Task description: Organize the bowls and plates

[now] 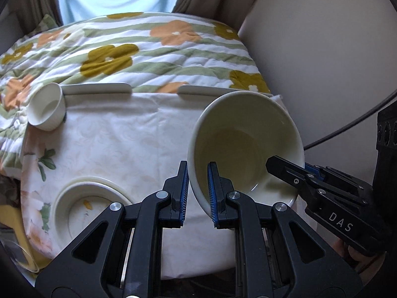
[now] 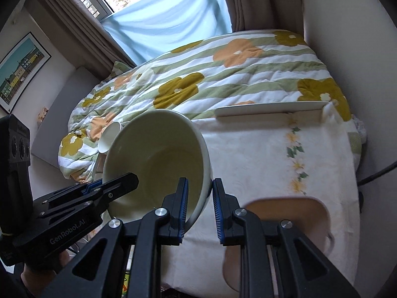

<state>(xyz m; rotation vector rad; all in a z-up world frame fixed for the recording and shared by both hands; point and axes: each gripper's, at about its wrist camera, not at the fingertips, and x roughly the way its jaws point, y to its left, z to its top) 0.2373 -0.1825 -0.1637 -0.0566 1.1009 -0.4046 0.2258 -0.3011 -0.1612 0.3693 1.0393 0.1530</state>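
Gripping opposite rims, left gripper [image 1: 197, 188] and right gripper [image 2: 198, 207] clamp tilted bowl [image 1: 244, 134].

Beyond the fingers, a flowered quilt [image 2: 223, 74] covers the bed, with a blue curtain [image 2: 168, 22] farther behind it.

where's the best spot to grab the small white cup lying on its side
Grip the small white cup by its rim wall, one finger inside the mouth and one outside. It lies tipped at the tablecloth's far left corner with its open mouth facing the camera, so come in from the near side toward the mouth.
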